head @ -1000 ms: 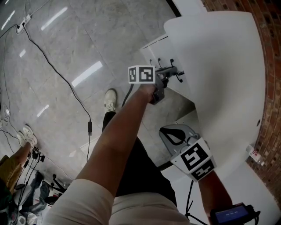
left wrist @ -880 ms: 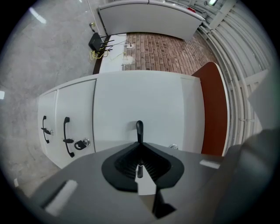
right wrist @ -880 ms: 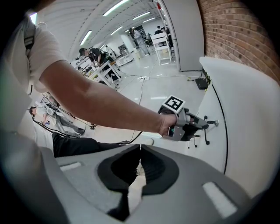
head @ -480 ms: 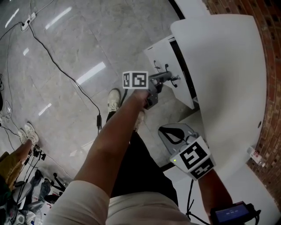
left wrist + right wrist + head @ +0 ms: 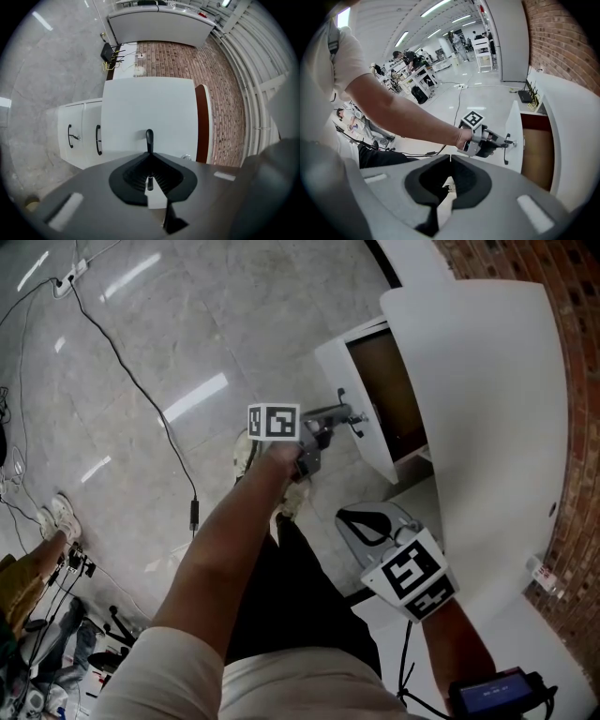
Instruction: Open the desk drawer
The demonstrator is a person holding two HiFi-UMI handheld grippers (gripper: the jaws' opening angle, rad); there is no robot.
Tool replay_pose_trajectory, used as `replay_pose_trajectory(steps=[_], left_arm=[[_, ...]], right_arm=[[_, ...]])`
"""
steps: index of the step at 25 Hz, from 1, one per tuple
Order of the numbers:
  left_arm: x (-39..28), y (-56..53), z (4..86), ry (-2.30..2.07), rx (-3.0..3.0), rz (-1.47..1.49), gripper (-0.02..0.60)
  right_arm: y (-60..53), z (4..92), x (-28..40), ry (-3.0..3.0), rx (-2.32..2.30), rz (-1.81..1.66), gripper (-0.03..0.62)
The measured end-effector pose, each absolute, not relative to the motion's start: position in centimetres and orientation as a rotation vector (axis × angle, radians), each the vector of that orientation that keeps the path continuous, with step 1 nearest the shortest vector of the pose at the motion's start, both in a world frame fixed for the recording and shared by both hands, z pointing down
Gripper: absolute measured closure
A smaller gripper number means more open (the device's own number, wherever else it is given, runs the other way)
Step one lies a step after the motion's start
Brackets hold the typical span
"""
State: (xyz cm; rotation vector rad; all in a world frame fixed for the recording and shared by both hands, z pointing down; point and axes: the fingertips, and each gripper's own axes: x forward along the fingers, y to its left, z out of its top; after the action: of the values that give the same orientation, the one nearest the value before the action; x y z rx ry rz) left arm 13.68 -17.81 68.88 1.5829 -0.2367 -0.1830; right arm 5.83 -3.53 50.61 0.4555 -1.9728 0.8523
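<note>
Beneath the head camera, the white desk drawer [image 5: 364, 444] stands out from under the smooth white counter [image 5: 487, 409], its flat front facing the floor side and its brown, wood-toned inside [image 5: 384, 390] open to view. The left tool [image 5: 354, 415] is clamped on the slim black bar handle [image 5: 341, 401] of that drawer. In the left gripper view the dark jaws meet around the upright handle [image 5: 149, 137], with the plain, matte white front [image 5: 147, 105] spread behind it and a brown drawer edge [image 5: 202, 123] at its right. Two neighbouring white drawer fronts [image 5: 88, 119] sit just beside it, each with a curved black handle.

The left tool carries a marker cube [image 5: 274, 421] printed with black-and-white square patterns; no letters can be read on it. The right tool [image 5: 352, 519] is grey plastic with a black teardrop recess and has a like cube [image 5: 410, 576]. It hangs near the counter's edge, apart from the drawer. In the right gripper view its jaws [image 5: 450, 159] are together on nothing, and the drawer [image 5: 513, 136] shows ahead with the left tool on the handle.

The floor [image 5: 141, 352] is glossy grey stone tile crossed by a thin black cable [image 5: 131, 409]. A rough red brick wall [image 5: 574, 381] runs behind the counter.
</note>
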Motion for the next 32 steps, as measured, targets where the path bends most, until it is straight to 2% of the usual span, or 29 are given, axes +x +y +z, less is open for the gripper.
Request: replay_pose_trajectory(steps=[13, 24, 32], left_arm=[[10.9, -16.2, 69.2, -0.235, 1.578, -0.170, 0.558], [10.6, -15.8, 71.8, -0.312, 1.561, -0.107, 0.565], [11.2, -16.3, 70.5, -0.266, 1.579, -0.161, 0.561]], right_arm=[[-3.2, 50.3, 4.3, -1.986, 0.416, 0.836, 0.586], [-2.4, 50.6, 4.4, -1.975, 0.408, 0.857, 0.586], [-2.1, 50.9, 5.2, -1.964, 0.429, 0.887, 0.586]])
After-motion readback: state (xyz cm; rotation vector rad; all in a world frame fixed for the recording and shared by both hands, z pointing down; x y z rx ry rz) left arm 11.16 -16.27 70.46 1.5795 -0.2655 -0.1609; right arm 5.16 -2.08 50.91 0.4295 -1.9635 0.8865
